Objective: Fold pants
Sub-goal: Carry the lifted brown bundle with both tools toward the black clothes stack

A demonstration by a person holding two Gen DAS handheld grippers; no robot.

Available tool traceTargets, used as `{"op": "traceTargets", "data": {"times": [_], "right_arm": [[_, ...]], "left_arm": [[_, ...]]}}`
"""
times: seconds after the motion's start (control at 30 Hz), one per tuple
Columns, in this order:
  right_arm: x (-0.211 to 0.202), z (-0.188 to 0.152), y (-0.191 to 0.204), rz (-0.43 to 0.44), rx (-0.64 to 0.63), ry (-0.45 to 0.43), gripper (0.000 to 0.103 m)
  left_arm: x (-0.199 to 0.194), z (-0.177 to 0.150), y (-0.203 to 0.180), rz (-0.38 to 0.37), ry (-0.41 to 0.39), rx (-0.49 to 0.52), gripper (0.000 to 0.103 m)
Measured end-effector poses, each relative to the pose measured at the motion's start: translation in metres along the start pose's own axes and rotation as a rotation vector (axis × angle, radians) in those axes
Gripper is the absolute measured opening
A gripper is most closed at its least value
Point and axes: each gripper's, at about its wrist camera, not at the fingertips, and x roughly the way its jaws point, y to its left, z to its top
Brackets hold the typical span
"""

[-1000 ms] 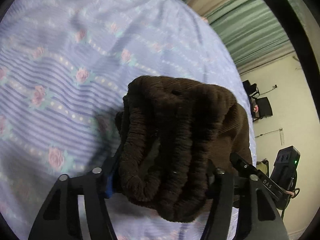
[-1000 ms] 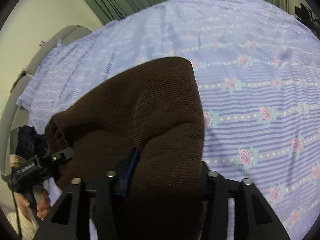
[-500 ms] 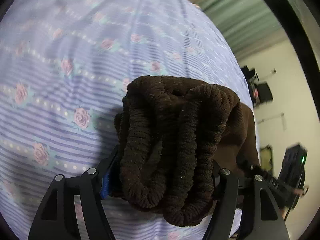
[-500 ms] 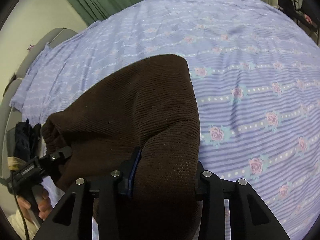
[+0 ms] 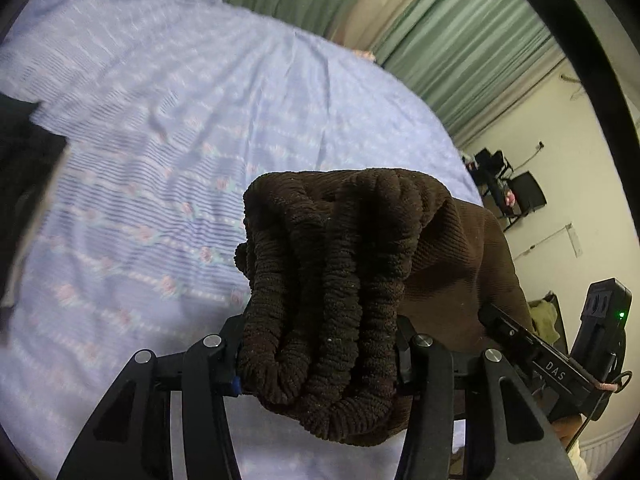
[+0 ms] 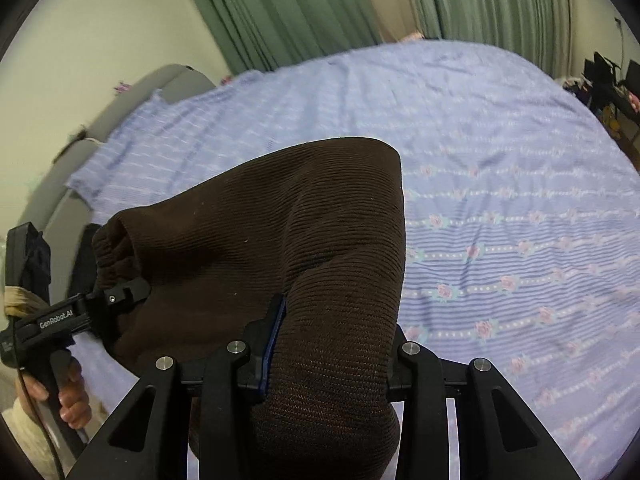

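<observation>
The dark brown ribbed pants (image 5: 344, 272) are held up above the bed by both grippers. My left gripper (image 5: 320, 360) is shut on the bunched elastic waistband. My right gripper (image 6: 328, 356) is shut on a fold of the pants (image 6: 280, 240), which drape over it and hide its fingertips. The left gripper also shows in the right wrist view (image 6: 120, 292), clamped on the gathered waistband at the left. The right gripper's body shows in the left wrist view (image 5: 536, 356) behind the cloth.
The bed (image 6: 500, 168) has a lilac striped sheet with pink roses. Green curtains (image 6: 304, 4) hang behind it. A grey headboard (image 6: 120, 108) is at the left. Dark chairs (image 5: 516, 192) stand by the wall at the right. A dark object (image 5: 24, 168) lies at the left edge.
Both grippers have lifted and tilted up with the pants still clamped. More of the far bed, curtains and walls has come into view.
</observation>
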Motion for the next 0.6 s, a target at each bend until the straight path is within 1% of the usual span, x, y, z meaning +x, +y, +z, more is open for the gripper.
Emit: {"op": "traceTargets", "data": {"times": [0.03,0.07,0.1,0.17,0.2,0.23,0.3,0.43,0.6], "right_arm": [[-0.019,-0.001,0.008,0.011,-0.014,-0.018,0.037],[-0.032,-0.002,0.013,0.018,-0.025,-0.028,0.037],[-0.048,-0.003,0.021,0.026,-0.040,-0.039,0.037],[-0.073,-0.007,0.034,0.041,-0.051,-0.053,0.037],[-0.081,-0.009,0.037,0.046,-0.052,-0.055,0.037],[-0.096,-0.010,0.045,0.053,-0.055,-0.057,0.037],[-0.115,-0.015,0.062,0.057,-0.078,-0.072,0.037],[-0.143,-0.022,0.092,0.060,-0.113,-0.094,0.037],[-0.167,-0.031,0.145,0.053,-0.164,-0.137,0.037]], "left_arm": [[-0.017,-0.006,-0.004,0.004,-0.016,0.000,0.049],[-0.025,-0.008,-0.009,0.008,-0.027,-0.003,0.049],[-0.047,-0.015,-0.014,0.012,-0.049,-0.004,0.049],[-0.077,-0.020,-0.020,0.023,-0.079,-0.005,0.049],[-0.080,-0.023,-0.025,0.028,-0.088,-0.004,0.049],[-0.097,-0.029,-0.028,0.035,-0.102,-0.006,0.049],[-0.108,-0.031,-0.034,0.039,-0.117,-0.013,0.049],[-0.154,-0.040,-0.030,0.037,-0.173,-0.014,0.049],[-0.195,-0.043,0.005,0.022,-0.228,-0.004,0.049]]}}
